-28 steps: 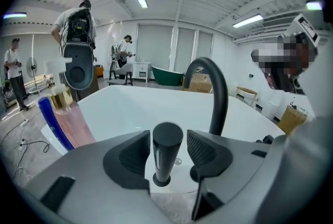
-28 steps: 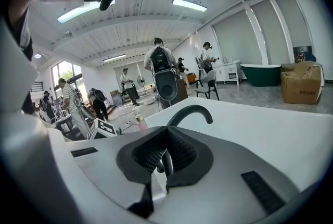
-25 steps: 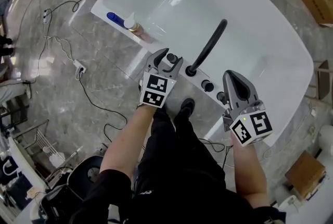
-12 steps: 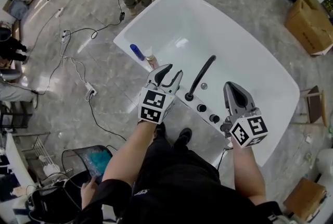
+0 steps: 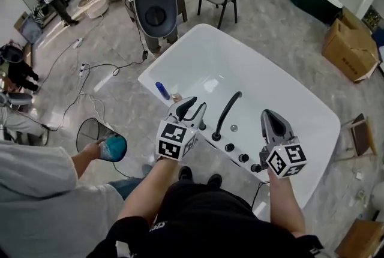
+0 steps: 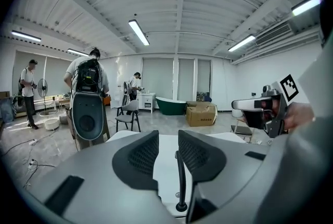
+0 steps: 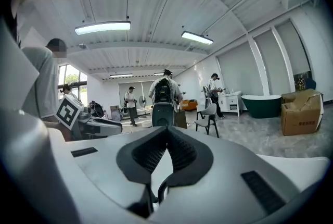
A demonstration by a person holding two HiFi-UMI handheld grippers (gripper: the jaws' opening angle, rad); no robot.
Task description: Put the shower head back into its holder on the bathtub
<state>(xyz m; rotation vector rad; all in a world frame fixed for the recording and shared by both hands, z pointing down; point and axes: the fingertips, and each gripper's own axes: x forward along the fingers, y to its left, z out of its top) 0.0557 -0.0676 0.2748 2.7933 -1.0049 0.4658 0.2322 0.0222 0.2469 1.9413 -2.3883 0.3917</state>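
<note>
Head view, mid-frame: shower head [image 5: 227, 114] stands in its holder [image 5: 216, 137] on the bathtub [image 5: 270, 95], so the job seems done; left claw [image 5: 197, 104], just closing, and shut right claw [image 5: 268, 111] hold nothing, leaving only withdrawal.

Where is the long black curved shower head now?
In the head view the shower head stands on the near rim of the white bathtub, between the left gripper and the right gripper, beside round black knobs.
</note>
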